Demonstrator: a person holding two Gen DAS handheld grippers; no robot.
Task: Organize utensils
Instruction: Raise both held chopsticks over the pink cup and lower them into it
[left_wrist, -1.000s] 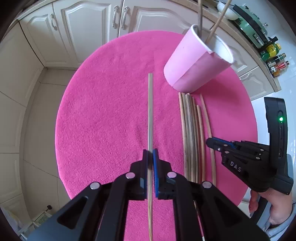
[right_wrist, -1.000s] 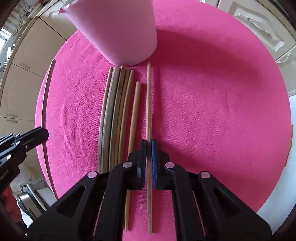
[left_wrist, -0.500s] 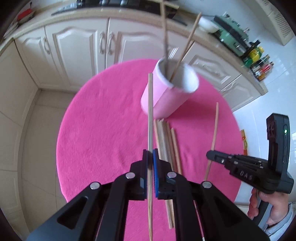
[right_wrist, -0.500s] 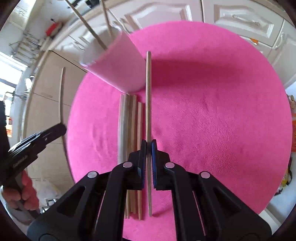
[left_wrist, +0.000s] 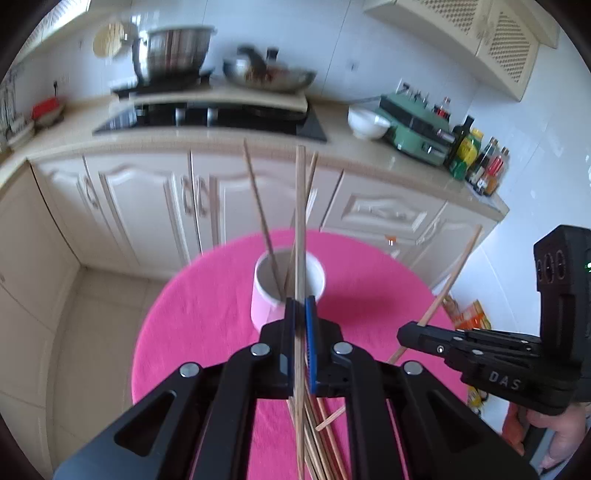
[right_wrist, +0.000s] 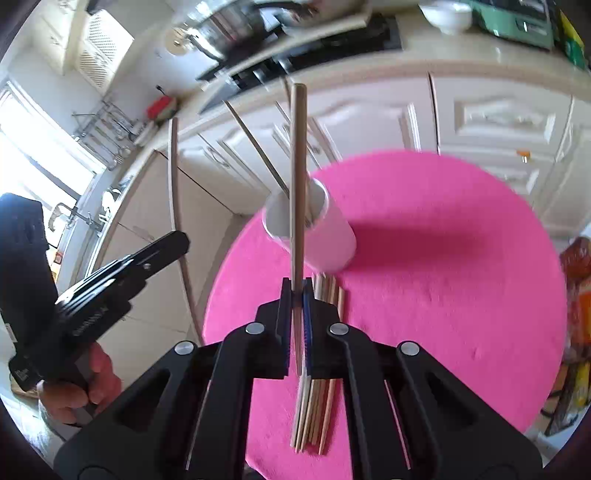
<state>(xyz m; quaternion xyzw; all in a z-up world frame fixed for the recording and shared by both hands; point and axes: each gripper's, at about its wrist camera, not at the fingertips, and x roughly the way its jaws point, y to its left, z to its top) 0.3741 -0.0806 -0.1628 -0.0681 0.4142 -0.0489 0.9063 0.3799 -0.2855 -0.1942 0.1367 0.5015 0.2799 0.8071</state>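
Left gripper (left_wrist: 300, 325) clamped tight on one chopstick (left_wrist: 300, 221), stick rising toward 12 o'clock across the mouth of the pink cup (left_wrist: 266, 306). Right gripper (right_wrist: 295, 306) likewise pinched shut on a second chopstick (right_wrist: 297, 166), also pointing to 12 o'clock, crossing in front of the cup (right_wrist: 332, 236) from that camera.

Cup upright near the 12 o'clock edge of the round pink table (left_wrist: 192, 332); thin sticks (left_wrist: 262, 218) already leaning inside it, fanned out above the rim. Loose bundle of chopsticks (right_wrist: 314, 417) flat on the cloth at 6 o'clock of the cup, partly hidden under the gripper bodies.

From the left camera, right gripper (left_wrist: 410, 332) at 3 o'clock, its stick slanting up toward 1 o'clock, a hand (left_wrist: 557, 432) on the handle. From the right camera, left gripper (right_wrist: 177, 240) at 9 o'clock with a hand (right_wrist: 85, 391) below.

Behind the table: cream cabinets (left_wrist: 147, 199), black cooktop (left_wrist: 207, 118) with a steel pot (left_wrist: 173, 51) and a pan (left_wrist: 269, 75), white bowl (left_wrist: 367, 122), green appliance (left_wrist: 417, 129), bottles (left_wrist: 476, 158) at 2 o'clock.
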